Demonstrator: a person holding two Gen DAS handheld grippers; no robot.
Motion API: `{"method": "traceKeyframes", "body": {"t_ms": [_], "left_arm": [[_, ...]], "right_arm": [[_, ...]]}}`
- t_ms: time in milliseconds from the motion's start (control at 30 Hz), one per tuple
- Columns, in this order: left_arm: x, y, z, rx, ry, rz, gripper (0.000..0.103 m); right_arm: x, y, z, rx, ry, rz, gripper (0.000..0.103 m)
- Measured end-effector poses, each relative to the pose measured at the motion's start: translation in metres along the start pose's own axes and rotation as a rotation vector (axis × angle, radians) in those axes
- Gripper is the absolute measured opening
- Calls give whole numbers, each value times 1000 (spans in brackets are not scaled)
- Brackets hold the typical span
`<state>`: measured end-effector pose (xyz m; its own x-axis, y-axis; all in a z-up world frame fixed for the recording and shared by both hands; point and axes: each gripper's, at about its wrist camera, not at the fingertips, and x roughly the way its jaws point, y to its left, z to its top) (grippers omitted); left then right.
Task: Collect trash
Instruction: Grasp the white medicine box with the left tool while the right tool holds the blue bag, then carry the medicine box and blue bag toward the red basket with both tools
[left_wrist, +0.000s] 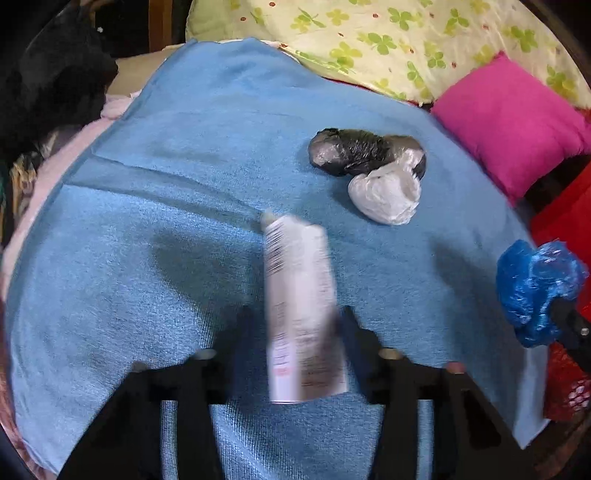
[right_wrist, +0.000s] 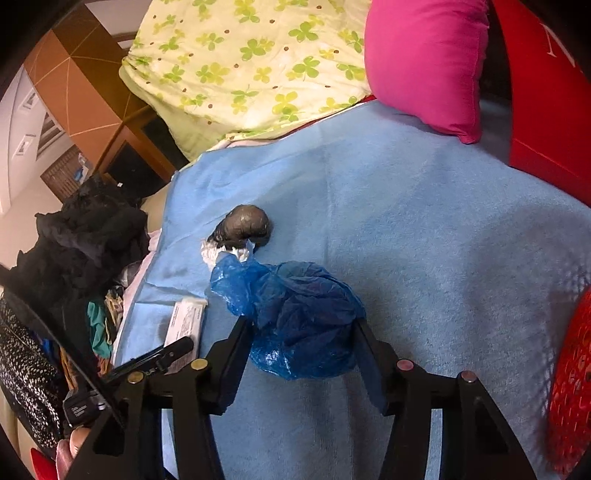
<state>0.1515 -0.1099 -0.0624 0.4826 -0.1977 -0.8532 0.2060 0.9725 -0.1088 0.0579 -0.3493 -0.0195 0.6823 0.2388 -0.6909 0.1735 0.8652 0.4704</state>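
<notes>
Status: collection is partly under way. My right gripper (right_wrist: 301, 325) pinches the crumpled blue plastic bag (right_wrist: 295, 321), one finger pressed into each side of the wad at lower centre of the right wrist view. Judging by that grip, this piece is secured but not yet deposited.

My left gripper (left_wrist: 295, 325) has its fingers spread on either side of the white squeeze tube with printed label (left_wrist: 299, 314). The tube is motion-blurred, its cap end pointing toward frame centre. The fingers stand beside its flanks, and I see no firm pinch, so I judge it loose between them.

Still lying on the light blue towel (left_wrist: 147, 221) over the bed: the crumpled black plastic bag (left_wrist: 354, 149) and the crumpled white plastic bag (left_wrist: 386, 195), touching each other, upper right of centre in the left wrist view. Neither is touched by a finger. Two pieces left at least.

View differences:
- Left wrist view shows the black and white bags in full. In the right wrist view the white bag is mostly hidden behind the blue one.
- Right wrist view shows the red mesh basket (right_wrist: 570, 387) at the right edge, possibly the bin, though I cannot confirm that. The left view catches only a sliver of it.
- Right wrist view shows the grip on the blue bag, which the left view shows only at its right edge.
</notes>
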Motion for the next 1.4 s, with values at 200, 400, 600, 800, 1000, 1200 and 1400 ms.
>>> {"method": "traceKeyframes", "body": {"t_ms": [200,400,600,800,1000,1200,1400], "left_arm": [[8,-17,-3,47,-8,16,48],[-2,-28,-1,64,-74,31,45],[-36,-36,1,75,-160,18,32],[-68,-51,-7,107,-250,5,30],[-94,-45,-15,95,-316,-135,29],[-119,-51,-29,126,-393,-247,29],[-149,-69,-30,161,-475,-261,29]], "right_arm": [[2,3,-2,-13,6,1,58],[-4,5,-1,-31,-9,5,58],[-20,11,1,-61,-53,22,58],[-44,17,-1,-92,-109,34,58],[-73,15,-8,-117,-171,36,58],[-94,8,-10,-135,-233,29,58],[-114,4,-6,-118,-303,47,58]]}}
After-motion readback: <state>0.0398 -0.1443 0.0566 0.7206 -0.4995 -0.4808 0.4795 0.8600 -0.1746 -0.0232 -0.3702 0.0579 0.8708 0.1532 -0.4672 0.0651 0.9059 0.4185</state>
